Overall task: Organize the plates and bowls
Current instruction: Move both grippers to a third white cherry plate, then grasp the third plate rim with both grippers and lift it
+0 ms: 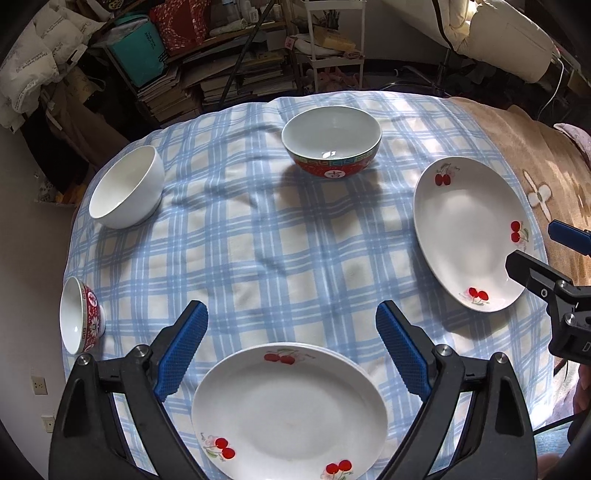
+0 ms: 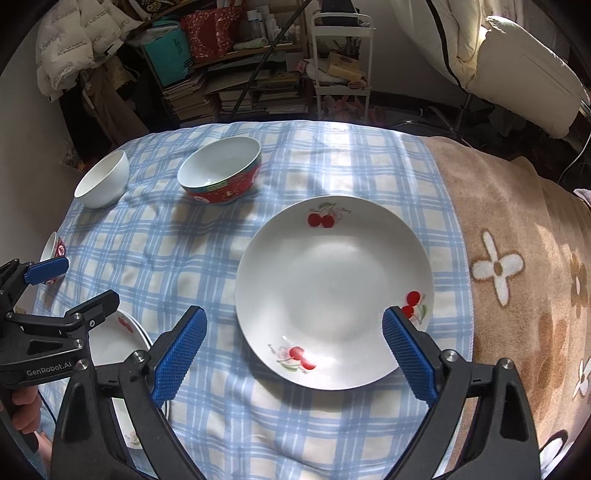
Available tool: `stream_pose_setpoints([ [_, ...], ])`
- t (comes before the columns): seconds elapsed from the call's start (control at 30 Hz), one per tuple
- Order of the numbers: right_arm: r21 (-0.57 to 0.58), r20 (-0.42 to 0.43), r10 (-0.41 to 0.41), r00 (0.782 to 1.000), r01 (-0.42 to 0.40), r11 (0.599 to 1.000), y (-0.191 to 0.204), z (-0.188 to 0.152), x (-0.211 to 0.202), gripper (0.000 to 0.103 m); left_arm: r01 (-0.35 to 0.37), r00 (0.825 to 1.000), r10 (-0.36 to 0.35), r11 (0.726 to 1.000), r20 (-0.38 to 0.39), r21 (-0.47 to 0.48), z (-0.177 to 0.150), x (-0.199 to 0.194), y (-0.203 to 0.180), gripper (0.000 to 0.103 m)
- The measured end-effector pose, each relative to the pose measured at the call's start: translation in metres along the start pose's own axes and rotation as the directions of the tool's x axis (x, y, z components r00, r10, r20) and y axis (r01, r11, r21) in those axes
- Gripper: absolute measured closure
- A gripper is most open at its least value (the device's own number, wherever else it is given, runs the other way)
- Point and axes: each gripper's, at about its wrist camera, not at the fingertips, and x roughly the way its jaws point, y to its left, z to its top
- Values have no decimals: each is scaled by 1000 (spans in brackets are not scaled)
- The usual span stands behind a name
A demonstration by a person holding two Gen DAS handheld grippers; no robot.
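Left claw (image 1: 291,347) spread wide, holding nothing, above a cherry-print plate (image 1: 288,413) at the near edge of the checked-cloth surface (image 1: 258,240). Right claw (image 2: 293,347) likewise wide and empty, over a second cherry plate (image 2: 332,288). White bowl (image 1: 127,186), large red bowl (image 1: 331,140) and small red bowl (image 1: 82,315) sit apart.

Bare checked cloth (image 1: 280,236) between ringed bowls and plates.

A lived-in home room: a table under a blue checked cloth (image 1: 258,229) and a flowered blanket (image 2: 517,258), with stacked books (image 1: 236,85) at twelve o'clock, bags (image 1: 173,26) at eleven, bedding (image 2: 517,66) at one.
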Motion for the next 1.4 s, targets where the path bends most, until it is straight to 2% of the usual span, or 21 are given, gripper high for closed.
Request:
stream_pose_setpoints([
  [0.2,55,8,-10,1000,9,998,-38,7,10,3,42,999,-42,999,5,-6,19,15,-24,12],
  [0.3,85,6,-9,1000,8,996,-54,8,18,3,91,996,-91,996,7,1,25,23,-37,12],
  [0.47,121,-26,39,999,-35,992,-74,7,35,3,119,992,-118,993,-31,5,33,43,-56,12],
  [0.77,171,-54,50,997,-40,984,-102,3,59,3,102,991,-98,994,-87,41,43,76,-83,12],
  [0.9,181,-69,56,996,-43,983,-109,1,69,3,89,993,-82,994,-88,71,46,86,-92,14],
  [0.97,189,-73,60,996,-46,981,-112,-1,72,10,96,991,-87,991,-97,89,47,91,-97,16],
  [1.03,200,-82,67,994,-49,979,-115,-2,75,22,94,990,-83,991,-113,100,47,97,-102,26],
  [1.1,205,-90,69,994,-49,978,-117,-1,79,27,111,988,-101,990,-118,88,47,101,-104,44],
  [1.13,200,-99,54,994,-33,979,-117,-2,80,35,135,985,-127,989,-114,65,47,101,-103,48],
  [1.17,197,-105,43,994,-22,980,-117,-1,82,41,157,982,-152,987,-112,38,48,102,-102,57],
  [1.2,197,-107,43,993,-21,980,-117,-2,83,55,178,978,-175,984,-112,17,50,102,-102,67],
  [1.23,197,-112,50,992,-27,980,-118,-1,84,65,199,973,-197,980,-116,4,51,103,-102,71],
  [1.3,204,-113,71,991,-47,978,-121,0,85,76,232,965,-232,973,-121,-10,52,105,-104,83],
  [1.33,210,-111,89,990,-64,976,-121,0,84,82,237,964,-238,971,-123,-22,52,106,-104,83],
  [1.4,214,-111,103,988,-77,974,-121,1,84,84,244,961,-249,968,-122,-58,52,107,-102,83],
])
